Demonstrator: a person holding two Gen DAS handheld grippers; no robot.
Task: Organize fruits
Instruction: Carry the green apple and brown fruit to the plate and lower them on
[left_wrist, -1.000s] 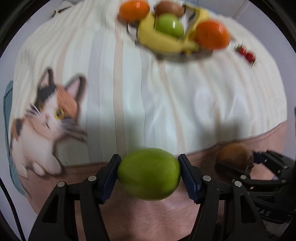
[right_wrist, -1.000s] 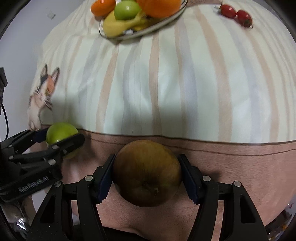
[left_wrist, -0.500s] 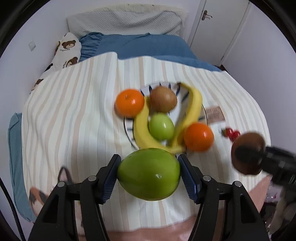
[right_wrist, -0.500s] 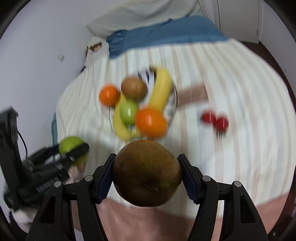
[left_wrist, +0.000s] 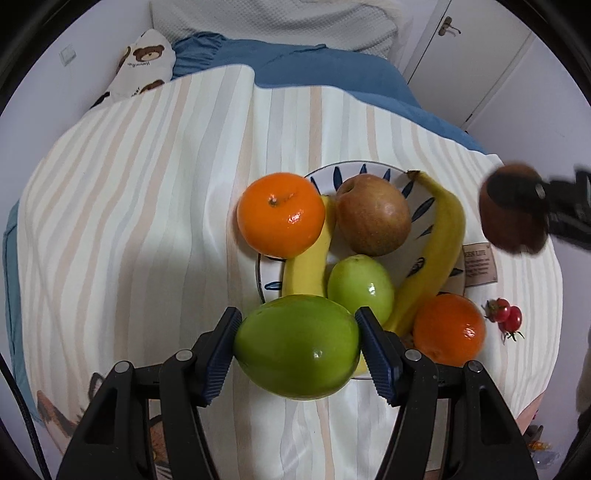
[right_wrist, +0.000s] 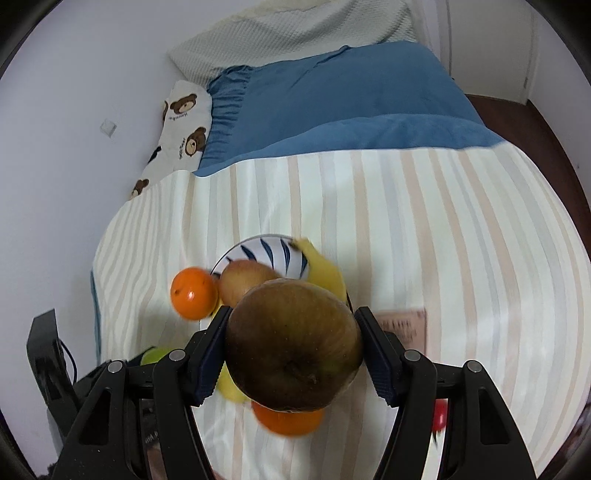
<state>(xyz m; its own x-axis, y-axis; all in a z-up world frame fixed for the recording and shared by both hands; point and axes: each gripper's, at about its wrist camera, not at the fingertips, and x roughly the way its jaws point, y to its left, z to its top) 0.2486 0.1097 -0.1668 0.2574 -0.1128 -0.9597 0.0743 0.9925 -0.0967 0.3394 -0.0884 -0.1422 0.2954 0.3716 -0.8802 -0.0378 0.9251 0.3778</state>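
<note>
Left gripper (left_wrist: 297, 350) clamps a green apple (left_wrist: 297, 349), blue-padded fingers (left_wrist: 376, 354) pressing both sides. Beyond it, a white plate (left_wrist: 354, 171) with blue leaf marks sits on a striped blanket (left_wrist: 147, 203) over the bed. On or against the plate: two bananas (left_wrist: 432, 254), a russet apple (left_wrist: 373, 216), a smaller green apple (left_wrist: 360, 288). One orange (left_wrist: 280, 214) overhangs the far-left rim; another orange (left_wrist: 448, 328) sits at the near-right edge. Cherry tomatoes (left_wrist: 508, 319) lie just right on the blanket, near a sewn label (left_wrist: 478, 264). At right edge, the right gripper (left_wrist: 513, 214) grips a brown fruit (left_wrist: 511, 229), blurred. Bear-print pillow (left_wrist: 142, 66) far left.
</note>
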